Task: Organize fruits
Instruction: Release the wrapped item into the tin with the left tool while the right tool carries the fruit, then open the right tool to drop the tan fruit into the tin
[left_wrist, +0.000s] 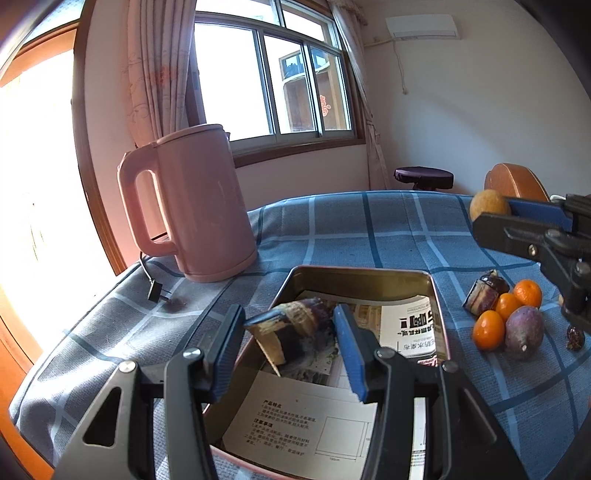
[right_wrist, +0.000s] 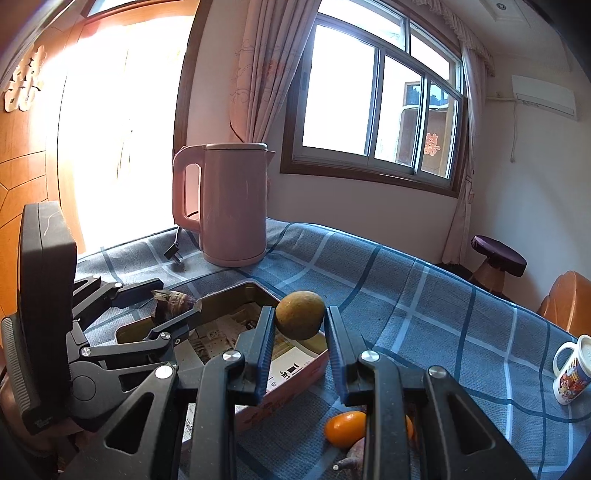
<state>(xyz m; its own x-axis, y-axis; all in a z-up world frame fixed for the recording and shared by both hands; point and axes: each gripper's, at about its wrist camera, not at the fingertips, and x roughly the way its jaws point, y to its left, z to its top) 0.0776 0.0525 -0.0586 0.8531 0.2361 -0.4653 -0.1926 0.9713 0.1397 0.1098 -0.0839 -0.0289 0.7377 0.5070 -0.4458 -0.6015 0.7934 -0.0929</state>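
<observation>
My left gripper (left_wrist: 288, 332) is shut on a purple-brown sugarcane piece (left_wrist: 291, 325) and holds it over the open metal tin (left_wrist: 362, 275), which is lined with printed paper. The piece also shows in the right wrist view (right_wrist: 173, 301). My right gripper (right_wrist: 300, 328) is shut on a round brownish-yellow fruit (right_wrist: 301, 314) above the tin's right edge (right_wrist: 295, 363); the fruit also shows in the left wrist view (left_wrist: 488, 204). On the blue plaid cloth right of the tin lie small oranges (left_wrist: 488, 329), a purple passion fruit (left_wrist: 524, 331) and another sugarcane piece (left_wrist: 484, 295).
A pink electric kettle (left_wrist: 195, 206) with its loose plug (left_wrist: 157, 290) stands at the far left of the table. A printed mug (right_wrist: 570, 369) stands at the right. A dark dried fruit (left_wrist: 575, 338) lies beside the passion fruit. A stool (right_wrist: 498, 258) and a chair stand beyond the table.
</observation>
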